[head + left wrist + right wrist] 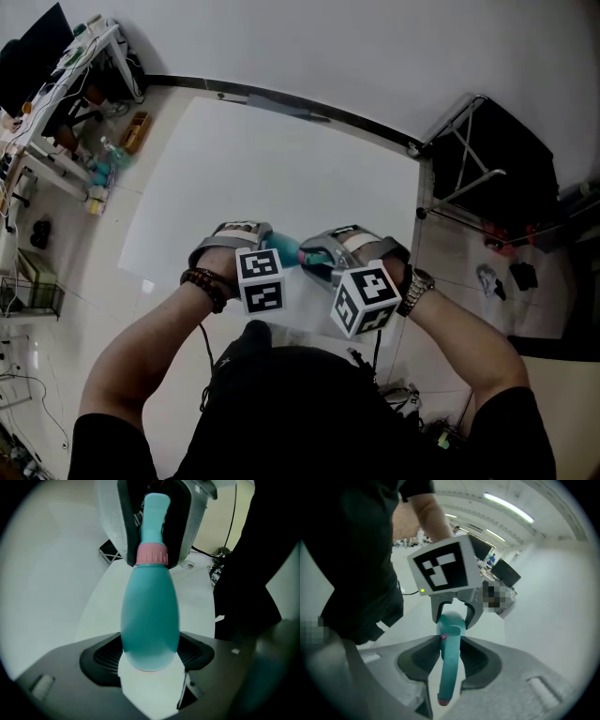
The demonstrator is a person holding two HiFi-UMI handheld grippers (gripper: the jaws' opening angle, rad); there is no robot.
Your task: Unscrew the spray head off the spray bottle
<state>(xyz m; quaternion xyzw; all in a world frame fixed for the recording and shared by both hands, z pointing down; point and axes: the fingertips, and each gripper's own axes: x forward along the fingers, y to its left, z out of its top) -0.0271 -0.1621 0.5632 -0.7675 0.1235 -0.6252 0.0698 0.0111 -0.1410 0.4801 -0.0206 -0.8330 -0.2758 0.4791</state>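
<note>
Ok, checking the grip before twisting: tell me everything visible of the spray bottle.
The spray bottle is teal, smooth plastic by its look, bulbous and narrowing to a pink collar under a teal spray head with a pink tip. It is held aloft, the left gripper clamped on its base end, the right gripper on the spray head.

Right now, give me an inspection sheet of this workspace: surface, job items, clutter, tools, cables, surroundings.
Surface: white table, bare where visible.
Job's things: teal spray bottle held in the air between both tools; spray head attached, pink collar against the body.
Clutter: nothing seen on the table.
Tools: left tool shut on the bottle's base end; right tool shut on the spray head.
Cables: black cables on the floor.
Surroundings: cluttered desk at left; black folding frame at right.
</note>
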